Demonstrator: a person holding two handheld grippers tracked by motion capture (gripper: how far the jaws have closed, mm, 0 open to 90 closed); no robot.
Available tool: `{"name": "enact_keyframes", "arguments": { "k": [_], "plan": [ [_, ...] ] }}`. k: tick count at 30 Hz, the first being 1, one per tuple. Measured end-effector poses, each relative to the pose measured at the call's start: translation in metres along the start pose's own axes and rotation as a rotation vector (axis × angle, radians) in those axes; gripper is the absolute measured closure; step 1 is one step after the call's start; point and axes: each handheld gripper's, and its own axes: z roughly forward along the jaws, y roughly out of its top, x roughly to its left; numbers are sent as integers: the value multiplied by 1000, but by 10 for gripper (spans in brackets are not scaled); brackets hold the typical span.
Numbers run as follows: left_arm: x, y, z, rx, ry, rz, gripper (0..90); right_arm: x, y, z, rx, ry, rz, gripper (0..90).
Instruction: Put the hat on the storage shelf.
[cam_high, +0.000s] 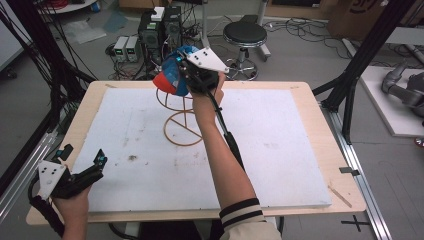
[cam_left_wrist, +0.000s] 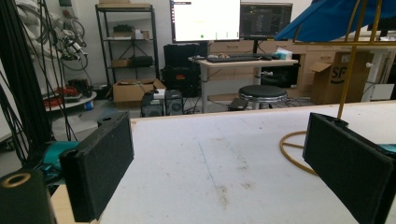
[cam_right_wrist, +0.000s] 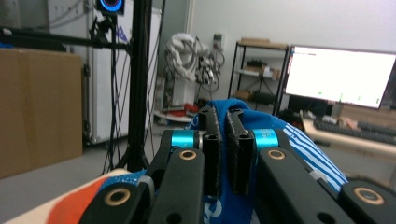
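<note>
White padding covers the wooden table (cam_high: 320, 150), with cluttered lab floor, a black stool (cam_high: 244, 35) and computer boxes beyond its far edge. On the pad, toward twelve o'clock from the centre, stands a gold wire stand (cam_high: 181, 121) with a round base ring and upright hoops. Atop it sits a blue cap (cam_high: 175, 75) with an orange-red brim and white stripes. The right gripper (cam_high: 181, 70) reaches to the stand's top, its forearm running from the six o'clock edge; in the right gripper view its two black jaws stand nearly together, pinching a fold of the cap's blue cloth, which rises between and behind the fingertips (cam_right_wrist: 239, 121). The brim lies toward eight o'clock below them there. The left gripper (cam_high: 82, 160) rests at the table's eight o'clock corner, well apart from the cap, its jaws spread wide with nothing between them.
</note>
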Motion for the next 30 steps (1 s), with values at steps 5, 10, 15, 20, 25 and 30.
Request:
{"name": "enact_keyframes", "arguments": {
  "k": [5,10,15,20,25,30],
  "plan": [
    [0,0,0,2,3,-3,91,3,-7,2,13,12,-8,846],
    [1,0,0,4,3,0,91,2,-16,2,27,1,1,783],
    [1,0,0,1,1,-9,91,4,-10,-4,-22,-23,-17,707],
    [0,0,-1,-3,0,-9,91,0,-5,-10,-38,-45,-14,641],
    [0,0,0,-1,-5,-2,91,-2,1,-18,-61,-59,-20,591],
    [1,0,0,-5,-6,-10,91,-3,8,-26,-78,-60,-51,561]
  ]
}}
